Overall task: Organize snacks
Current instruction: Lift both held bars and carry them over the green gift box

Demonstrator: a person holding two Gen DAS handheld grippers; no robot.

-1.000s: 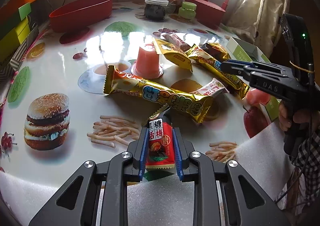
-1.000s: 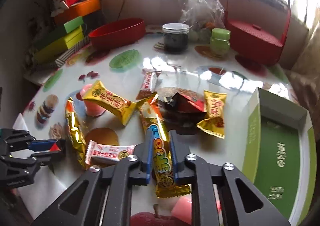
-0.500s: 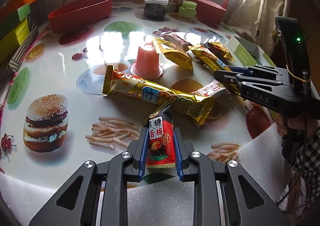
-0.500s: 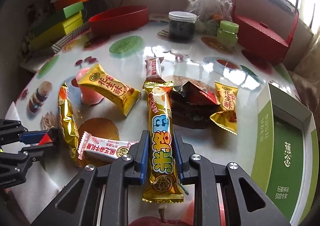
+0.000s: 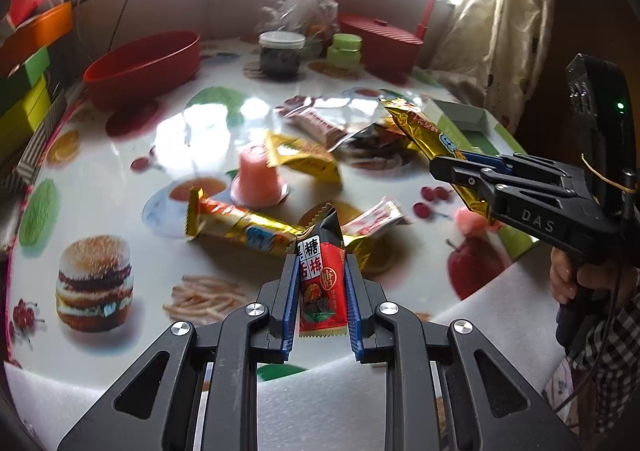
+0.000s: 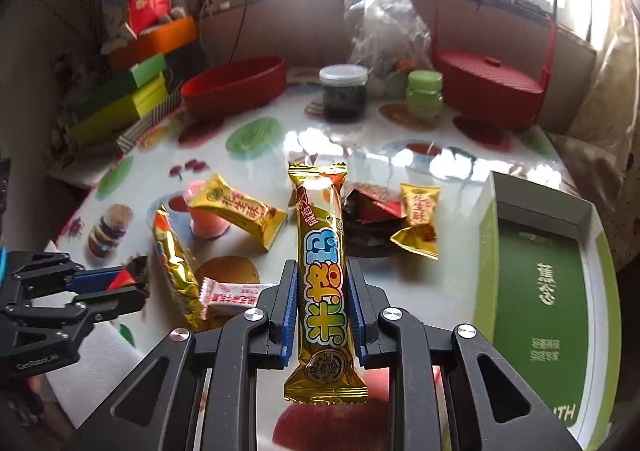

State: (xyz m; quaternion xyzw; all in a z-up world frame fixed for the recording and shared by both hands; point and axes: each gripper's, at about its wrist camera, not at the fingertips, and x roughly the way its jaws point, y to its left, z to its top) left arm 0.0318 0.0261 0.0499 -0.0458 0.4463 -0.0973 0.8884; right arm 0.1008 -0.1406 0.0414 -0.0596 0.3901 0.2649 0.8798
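My left gripper (image 5: 322, 267) is shut on a red and black plum candy packet (image 5: 321, 283) and holds it above the table's near edge. It also shows in the right wrist view (image 6: 132, 283). My right gripper (image 6: 322, 271) is shut on a long gold snack bar (image 6: 324, 271), lifted off the table; the bar also shows in the left wrist view (image 5: 424, 135). On the table lie another gold bar (image 5: 244, 229), a pink jelly cup (image 5: 258, 181), yellow packets (image 6: 238, 211) (image 6: 420, 219), a white and red packet (image 6: 236, 297) and a dark packet (image 6: 368, 205).
An open green box (image 6: 540, 283) sits at the table's right. A red oval bowl (image 6: 236, 85), a dark jar (image 6: 344, 91), a green jar (image 6: 424, 95), a plastic bag (image 6: 384, 23) and a red lidded basket (image 6: 488, 87) stand at the back. Coloured boxes (image 6: 120, 107) are stacked at left.
Both grippers have risen from the table with their snacks. The right gripper's gold bar is now clear of the pile; the plum packet is lifted above the other gold bar.
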